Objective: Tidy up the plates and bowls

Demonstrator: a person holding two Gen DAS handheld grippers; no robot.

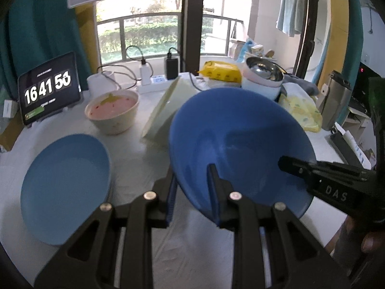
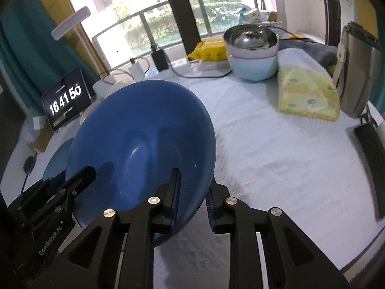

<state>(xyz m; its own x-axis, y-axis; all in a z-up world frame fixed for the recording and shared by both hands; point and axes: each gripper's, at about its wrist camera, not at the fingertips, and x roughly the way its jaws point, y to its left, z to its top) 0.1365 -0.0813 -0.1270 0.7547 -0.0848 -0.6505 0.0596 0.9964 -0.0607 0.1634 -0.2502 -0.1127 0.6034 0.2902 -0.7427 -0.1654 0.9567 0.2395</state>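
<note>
A dark blue bowl (image 1: 240,139) (image 2: 144,130) hangs tilted above the white-covered table (image 2: 276,156). My left gripper (image 1: 191,173) (image 2: 81,175) is shut on its near left rim, one finger inside and one underneath. My right gripper (image 2: 193,180) (image 1: 288,166) straddles the opposite rim with one finger inside the bowl; its jaws stand slightly apart around the wall. A light blue plate (image 1: 65,187) (image 2: 57,159) lies flat on the table to the left. Behind it sits a cream bowl with a pink inside (image 1: 112,110). A steel bowl tops a stack of pale bowls (image 1: 263,77) (image 2: 252,53) at the back right.
A tablet showing a clock (image 1: 49,89) leans at the back left. A pale box (image 1: 163,113) lies tilted mid-table, with a power strip and chargers (image 1: 149,79) behind it. A yellow tissue pack (image 2: 308,94) and a grey flask (image 2: 358,72) stand on the right.
</note>
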